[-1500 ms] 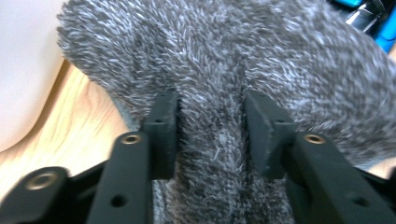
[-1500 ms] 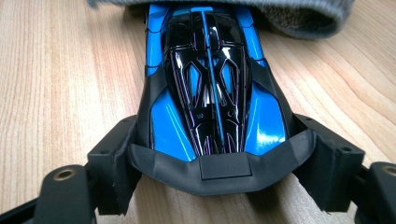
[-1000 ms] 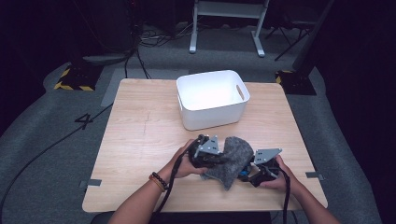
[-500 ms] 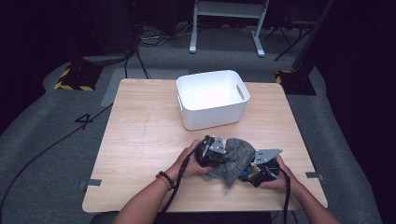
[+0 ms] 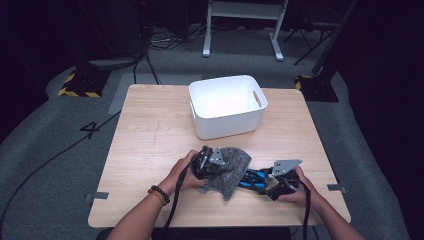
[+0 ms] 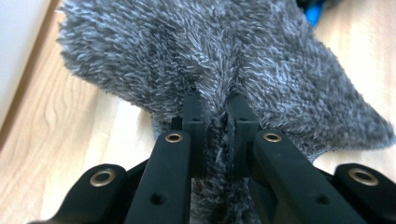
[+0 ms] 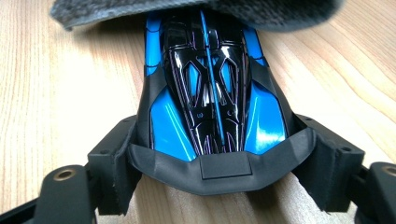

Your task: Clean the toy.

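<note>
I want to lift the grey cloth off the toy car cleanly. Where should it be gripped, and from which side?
Pinch a raised fold of the grey cloth at its edge on the side away from the toy car, where it lies free on the table. The left gripper already clamps such a fold; the pile bunches easily there.

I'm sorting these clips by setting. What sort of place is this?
Probably a lab or recording studio, not a home: a lone wooden table on grey carpet, dark surroundings, hazard-striped tape, cables and a metal stand behind.
</note>
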Demonstrator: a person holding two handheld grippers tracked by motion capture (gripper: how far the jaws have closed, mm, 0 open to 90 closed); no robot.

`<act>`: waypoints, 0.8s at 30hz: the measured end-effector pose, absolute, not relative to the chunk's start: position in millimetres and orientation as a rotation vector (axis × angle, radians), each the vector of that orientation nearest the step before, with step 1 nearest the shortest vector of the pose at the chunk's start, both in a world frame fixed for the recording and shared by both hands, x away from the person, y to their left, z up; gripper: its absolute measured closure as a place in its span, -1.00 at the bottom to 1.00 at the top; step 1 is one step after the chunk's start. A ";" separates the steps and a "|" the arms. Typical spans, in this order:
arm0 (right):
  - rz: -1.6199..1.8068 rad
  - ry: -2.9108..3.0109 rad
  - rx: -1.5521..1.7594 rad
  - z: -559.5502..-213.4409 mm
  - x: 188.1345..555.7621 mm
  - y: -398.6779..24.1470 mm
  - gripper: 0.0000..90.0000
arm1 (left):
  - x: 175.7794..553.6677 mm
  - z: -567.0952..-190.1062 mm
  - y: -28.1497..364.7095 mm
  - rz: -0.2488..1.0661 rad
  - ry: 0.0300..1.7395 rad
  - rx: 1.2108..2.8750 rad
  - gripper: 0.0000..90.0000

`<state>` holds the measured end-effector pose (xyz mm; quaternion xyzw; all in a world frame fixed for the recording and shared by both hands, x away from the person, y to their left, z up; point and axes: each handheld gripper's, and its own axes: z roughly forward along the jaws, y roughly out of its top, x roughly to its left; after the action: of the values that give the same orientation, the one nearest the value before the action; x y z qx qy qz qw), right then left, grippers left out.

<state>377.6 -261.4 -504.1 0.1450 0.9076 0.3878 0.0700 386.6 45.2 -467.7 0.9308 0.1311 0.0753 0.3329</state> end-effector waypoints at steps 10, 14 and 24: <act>1.170 2.729 0.439 -504.4 377.6 -260.9 -0.47 | 366.3 -453.9 -7.1 0.063 0.165 2.304 0.80; 1.175 2.724 0.443 -504.8 377.0 -261.4 -0.47 | 370.1 -457.0 -35.5 0.048 0.144 2.306 0.80; 1.176 2.724 0.442 -504.9 376.7 -262.1 -0.47 | 382.6 -465.4 -25.7 0.001 0.151 2.330 0.81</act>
<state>376.7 -262.1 -504.9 0.1469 0.9057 0.3912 0.0710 382.6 -25.7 -465.4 0.9178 0.0594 0.0004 0.3926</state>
